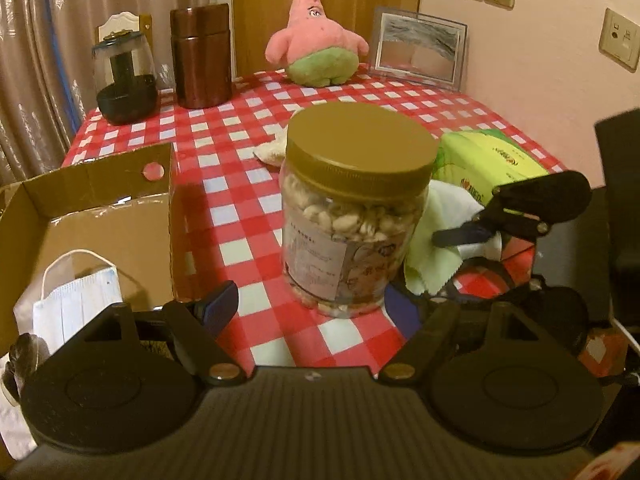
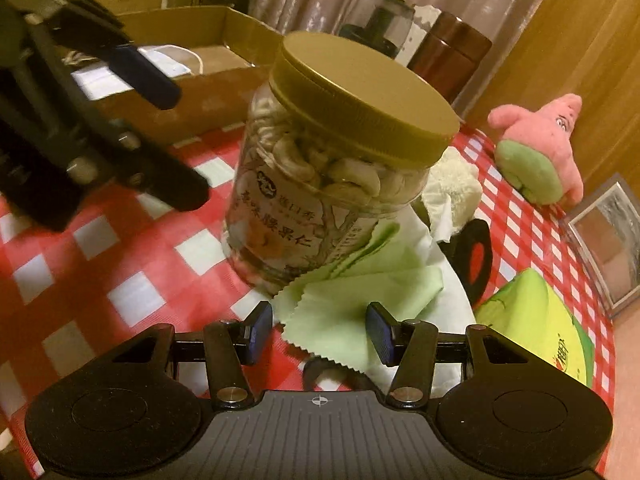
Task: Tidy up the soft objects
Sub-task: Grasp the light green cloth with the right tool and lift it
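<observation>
Box: a cardboard box (image 1: pixel 100 216) sits at the far left of the table (image 1: pixel 240 216), and there's a face mask (image 1: pixel 80 292) already lying inside it, so sorting looks under way.
Left gripper: the left gripper (image 1: pixel 316 304) hovers low, fingers spread wide and holding nothing, pointed at the jar.
Jar: a nut jar (image 1: pixel 352 216) with a gold lid stands upright mid-table; it's hard, not part of the job, and it stands right in front of the cloth as the left camera sees it.
Green cloth: the task's thing now, a light green cloth (image 2: pixel 352 312) with a zigzag edge, lies flat on the table touching the jar's foot, partly over a white cloth (image 2: pixel 436 240).
Right gripper: the right gripper (image 2: pixel 320 332) is down over that green cloth, fingers wide apart with the cloth's near edge between them, not yet closed on it.
Step in hand: I'd call this the approach to picking the green cloth.
Next move: it calls for pinching low on the fabric, lifting clear of the jar without tipping it, then carrying left to the box.
Tissue pack: a green tissue pack (image 1: pixel 492 160) waits to the right.
Plush toy: a pink star plush (image 1: pixel 316 40) sits at the far edge, well apart, likely later pickups.
</observation>
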`<state>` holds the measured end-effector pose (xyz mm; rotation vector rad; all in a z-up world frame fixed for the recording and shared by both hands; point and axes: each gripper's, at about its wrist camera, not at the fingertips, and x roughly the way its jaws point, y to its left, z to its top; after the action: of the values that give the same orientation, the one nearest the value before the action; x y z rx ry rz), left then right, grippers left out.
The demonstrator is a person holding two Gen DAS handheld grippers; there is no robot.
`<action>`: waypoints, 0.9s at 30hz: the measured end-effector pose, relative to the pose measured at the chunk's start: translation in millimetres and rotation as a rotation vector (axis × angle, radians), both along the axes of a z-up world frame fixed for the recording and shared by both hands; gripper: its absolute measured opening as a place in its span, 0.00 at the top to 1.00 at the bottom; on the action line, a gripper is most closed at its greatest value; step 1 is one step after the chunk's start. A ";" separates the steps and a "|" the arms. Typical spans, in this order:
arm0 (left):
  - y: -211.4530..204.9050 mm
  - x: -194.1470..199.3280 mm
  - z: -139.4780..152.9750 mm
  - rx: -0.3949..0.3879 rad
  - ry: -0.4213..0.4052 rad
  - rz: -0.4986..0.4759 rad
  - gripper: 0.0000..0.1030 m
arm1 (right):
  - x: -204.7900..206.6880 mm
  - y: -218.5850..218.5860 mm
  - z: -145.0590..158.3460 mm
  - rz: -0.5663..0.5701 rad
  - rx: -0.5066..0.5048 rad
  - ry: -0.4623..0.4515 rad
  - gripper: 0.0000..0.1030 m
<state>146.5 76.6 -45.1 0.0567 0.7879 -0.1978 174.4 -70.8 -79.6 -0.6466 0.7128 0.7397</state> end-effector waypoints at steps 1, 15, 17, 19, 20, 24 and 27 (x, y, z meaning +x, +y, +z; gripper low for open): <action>0.7 0.2 -0.9 0.001 0.002 0.000 0.24 | 0.2 0.6 -0.3 -0.002 -0.005 -0.004 0.49; 2.6 -2.3 -0.7 -0.034 0.007 -0.004 0.24 | -0.9 -8.8 14.1 -0.031 0.001 -0.026 0.98; 1.7 -2.8 -1.1 -0.036 0.011 -0.004 0.24 | -7.6 -12.9 21.6 -0.043 0.019 -0.035 0.98; 1.1 -3.4 -1.8 -0.036 0.017 -0.008 0.24 | -9.7 -19.1 30.2 -0.059 0.041 -0.050 0.99; 0.4 -3.6 -1.8 -0.035 0.017 -0.009 0.24 | -10.2 -21.9 34.4 -0.070 0.052 -0.060 0.99; -5.5 -5.5 -0.6 -0.041 0.018 -0.020 0.24 | -11.3 -39.1 54.0 -0.124 0.114 -0.097 0.99; -15.0 -7.6 -0.4 -0.044 0.017 -0.043 0.24 | -13.5 -56.0 72.3 -0.168 0.161 -0.124 0.99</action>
<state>139.0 61.6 -45.5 0.0303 0.7991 -0.2566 160.8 -126.9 -7.4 -0.4750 0.5790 0.5902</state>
